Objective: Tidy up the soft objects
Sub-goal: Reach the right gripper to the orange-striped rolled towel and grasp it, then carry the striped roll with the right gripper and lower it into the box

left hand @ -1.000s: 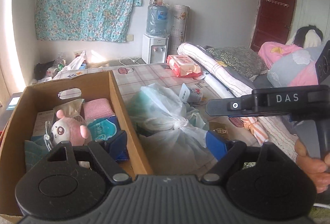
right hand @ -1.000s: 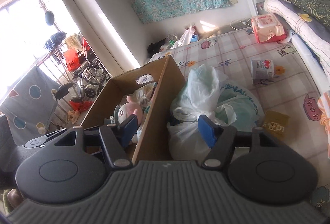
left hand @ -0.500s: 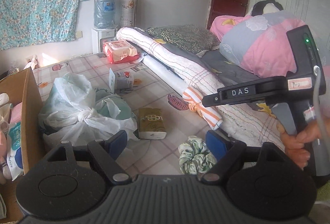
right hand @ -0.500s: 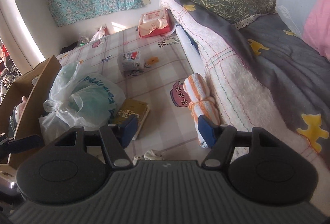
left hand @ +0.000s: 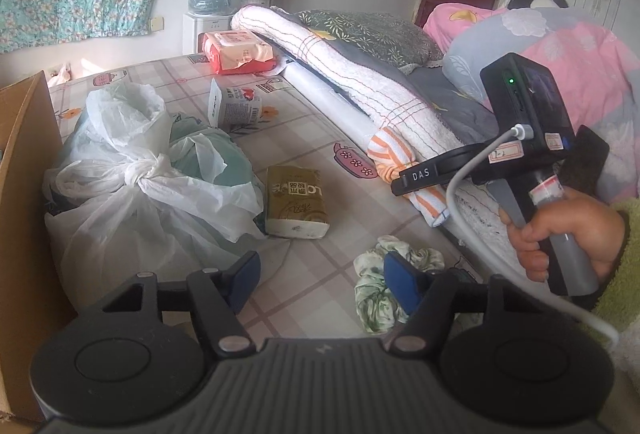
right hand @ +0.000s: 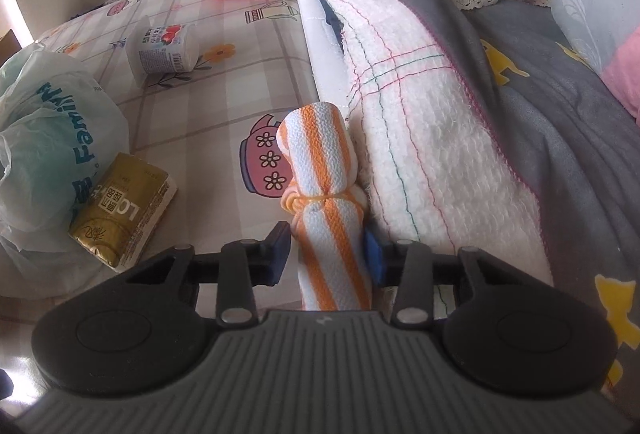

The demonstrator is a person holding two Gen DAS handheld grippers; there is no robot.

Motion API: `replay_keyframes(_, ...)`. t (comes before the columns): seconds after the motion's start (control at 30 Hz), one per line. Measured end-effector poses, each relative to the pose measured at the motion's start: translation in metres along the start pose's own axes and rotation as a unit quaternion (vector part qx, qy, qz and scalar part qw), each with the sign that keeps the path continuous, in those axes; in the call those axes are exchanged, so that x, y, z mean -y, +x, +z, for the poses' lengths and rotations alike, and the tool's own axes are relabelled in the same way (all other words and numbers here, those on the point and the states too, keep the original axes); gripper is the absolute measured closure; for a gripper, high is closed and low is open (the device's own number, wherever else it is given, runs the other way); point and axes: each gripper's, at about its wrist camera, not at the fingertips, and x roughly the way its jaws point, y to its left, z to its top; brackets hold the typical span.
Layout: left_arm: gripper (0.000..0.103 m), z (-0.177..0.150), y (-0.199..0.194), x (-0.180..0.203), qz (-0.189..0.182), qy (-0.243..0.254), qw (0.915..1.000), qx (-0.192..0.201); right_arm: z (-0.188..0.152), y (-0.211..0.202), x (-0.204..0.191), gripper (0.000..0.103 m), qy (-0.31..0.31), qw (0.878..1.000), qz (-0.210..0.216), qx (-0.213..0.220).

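An orange-and-white striped rolled towel (right hand: 320, 170), tied with a yellow band, lies on the checked mat against the white blanket roll (right hand: 400, 82). My right gripper (right hand: 326, 250) points down over its near end. Its jaws are closing with the towel between them; the right pad touches it and a thin gap shows at the left pad. A green-and-white scrunchie (left hand: 376, 298) lies on the mat. My left gripper (left hand: 322, 282) hangs low over it, jaws closing, the right finger over the scrunchie and bare mat in the gap. A hand (left hand: 560, 234) holds the right gripper.
A cardboard box (left hand: 24, 194) stands at the left with knotted plastic bags (left hand: 152, 174) beside it. A gold tissue pack (left hand: 296, 202), a small white pack (left hand: 236, 106) and a red wipes pack (left hand: 238, 52) lie on the mat. Bedding fills the right side.
Both views swung right, away from the box, and dropped lower. The left one came over the scrunchie, the right one over the striped towel. Both pairs of jaws have narrowed.
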Motion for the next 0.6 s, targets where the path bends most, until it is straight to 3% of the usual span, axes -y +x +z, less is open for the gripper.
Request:
replay_keyframes(0.2, 0.042, 0.0, 0.009, -0.004, -0.014, -0.011, 0.9998, -0.012, -0.001, -0.014, 0.012, 0.071, 0.061, 0.994, 0.087, -0.023)
replay_keyframes(0.43, 0.044, 0.0, 0.019, -0.002, -0.031, -0.016, 0.9992, -0.02, -0.013, -0.006, 0.001, 0.071, 0.136, 0.958, 0.229, -0.103)
replay_keyframes(0.5, 0.044, 0.002, 0.024, -0.001, -0.034, -0.018, 0.9989, -0.026, -0.015, -0.004, -0.004, 0.069, 0.139, 0.953, 0.242, -0.119)
replay_keyframes(0.6, 0.044, 0.005, 0.032, 0.0, -0.047, -0.027, 0.998, -0.034, -0.012, -0.003, -0.009, 0.068, 0.134, 0.955, 0.235, -0.119)
